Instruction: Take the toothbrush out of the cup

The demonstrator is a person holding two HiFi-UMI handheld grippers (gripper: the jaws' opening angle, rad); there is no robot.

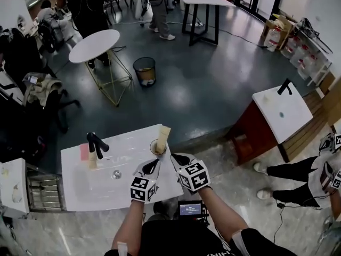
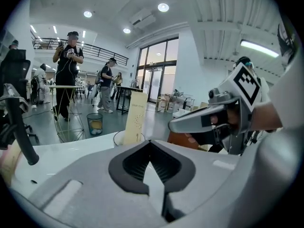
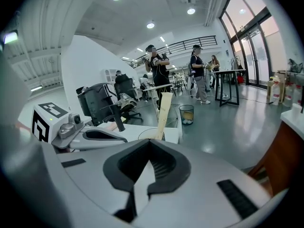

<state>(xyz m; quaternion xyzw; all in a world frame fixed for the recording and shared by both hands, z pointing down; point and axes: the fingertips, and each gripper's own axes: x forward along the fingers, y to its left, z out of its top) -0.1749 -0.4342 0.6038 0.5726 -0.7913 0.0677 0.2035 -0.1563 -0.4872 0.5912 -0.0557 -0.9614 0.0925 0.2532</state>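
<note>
Toothbrush (image 1: 163,134) not yet out: it stands in the cup (image 1: 157,148) on the surface (image 1: 106,188).
The left tool (image 1: 151,166) and right tool (image 1: 180,158) hover near the cup, both closed and empty; the grasp and lift are left to do.

Tall cardboard toothbrush box (image 1: 163,134): pale beige, faint dotted print. Round transparent cup (image 1: 157,148): colourless. Rectangular washbasin top (image 1: 74,167): glossy white. Curved tap (image 1: 96,143): black. Polished floor (image 1: 186,89): dark grey-blue. Both the left gripper (image 1: 152,166) and right gripper (image 1: 177,158): white shells, black pads, cubes patterned in black-and-white squares.
</note>
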